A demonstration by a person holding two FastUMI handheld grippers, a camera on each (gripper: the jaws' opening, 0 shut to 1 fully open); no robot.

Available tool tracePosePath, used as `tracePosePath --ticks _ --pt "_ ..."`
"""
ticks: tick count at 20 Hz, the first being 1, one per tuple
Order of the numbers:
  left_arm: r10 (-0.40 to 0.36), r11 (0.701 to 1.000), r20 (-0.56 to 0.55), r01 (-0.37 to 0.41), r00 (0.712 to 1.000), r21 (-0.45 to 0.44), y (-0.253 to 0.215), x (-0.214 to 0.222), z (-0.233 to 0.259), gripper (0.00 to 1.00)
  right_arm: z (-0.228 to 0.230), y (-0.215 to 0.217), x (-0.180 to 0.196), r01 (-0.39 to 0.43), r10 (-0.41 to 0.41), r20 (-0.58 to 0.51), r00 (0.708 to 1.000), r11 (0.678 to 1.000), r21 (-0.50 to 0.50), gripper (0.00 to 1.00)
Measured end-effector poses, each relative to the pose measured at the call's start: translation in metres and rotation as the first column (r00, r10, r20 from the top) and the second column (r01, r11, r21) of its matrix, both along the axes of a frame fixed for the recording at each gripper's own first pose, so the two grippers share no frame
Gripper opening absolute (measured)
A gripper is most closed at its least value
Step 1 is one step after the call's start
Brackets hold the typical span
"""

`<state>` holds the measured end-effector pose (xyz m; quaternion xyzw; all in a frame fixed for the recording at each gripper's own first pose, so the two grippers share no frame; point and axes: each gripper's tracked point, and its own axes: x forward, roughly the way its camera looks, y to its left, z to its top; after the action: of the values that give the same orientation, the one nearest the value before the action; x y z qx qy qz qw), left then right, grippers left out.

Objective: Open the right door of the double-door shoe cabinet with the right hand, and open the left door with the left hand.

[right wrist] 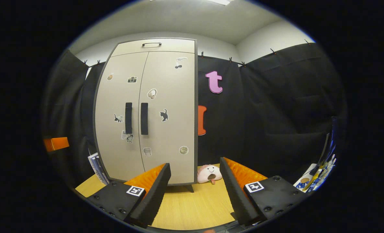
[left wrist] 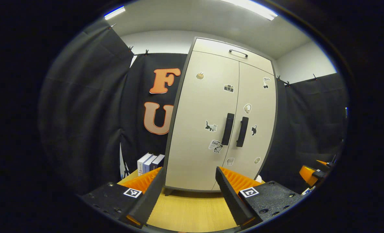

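A beige double-door shoe cabinet (left wrist: 211,106) (right wrist: 153,110) stands on the wooden floor with both doors closed and stickers on them. Its left door handle (left wrist: 227,128) (right wrist: 128,118) and right door handle (left wrist: 242,131) (right wrist: 144,118) are dark vertical bars side by side at the middle seam. My left gripper (left wrist: 190,197) is open, low and well short of the cabinet, with nothing between its fingers. My right gripper (right wrist: 195,194) is open too, facing the cabinet's right edge from a distance. In the left gripper view the right gripper (left wrist: 311,173) shows at the far right.
Several boxes (left wrist: 149,162) stand on the floor left of the cabinet. A pink plush toy (right wrist: 209,173) lies at the cabinet's right foot. Black cloth walls close the booth on all sides. Bare wooden floor (left wrist: 192,210) lies between me and the cabinet.
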<state>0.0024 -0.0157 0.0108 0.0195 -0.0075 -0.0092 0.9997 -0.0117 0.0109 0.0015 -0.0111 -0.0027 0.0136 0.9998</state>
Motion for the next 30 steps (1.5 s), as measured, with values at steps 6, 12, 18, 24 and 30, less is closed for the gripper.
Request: tracePosePath --ticks 6,12,18,24,30 --pt "-0.014 1.000 -0.002 0.014 1.000 0.011 -0.010 0.000 0.000 0.95 0.002 -0.005 -0.001 0.002 -0.002 0.004 1.000 1.000 -0.013 0.97" --pt "-0.011 1.000 -0.002 0.011 1.000 -0.001 -0.011 -0.001 0.000 0.95 0.005 -0.001 0.001 -0.011 0.012 0.007 1.000 1.000 -0.021 0.97" --pt "-0.010 1.000 -0.005 0.010 1.000 0.012 -0.013 0.001 -0.003 0.95 0.026 0.020 0.017 -0.057 0.058 0.024 0.998 0.998 -0.024 0.98" --pt "0.004 1.000 -0.013 -0.004 1.000 0.014 -0.007 0.002 -0.008 0.95 0.047 0.068 0.055 -0.134 0.135 0.029 0.990 0.989 -0.058 0.98" --pt "0.021 1.000 -0.020 -0.021 1.000 0.020 0.002 0.010 -0.010 0.95 0.061 0.113 0.103 -0.172 0.173 0.019 0.985 0.984 -0.044 0.98"
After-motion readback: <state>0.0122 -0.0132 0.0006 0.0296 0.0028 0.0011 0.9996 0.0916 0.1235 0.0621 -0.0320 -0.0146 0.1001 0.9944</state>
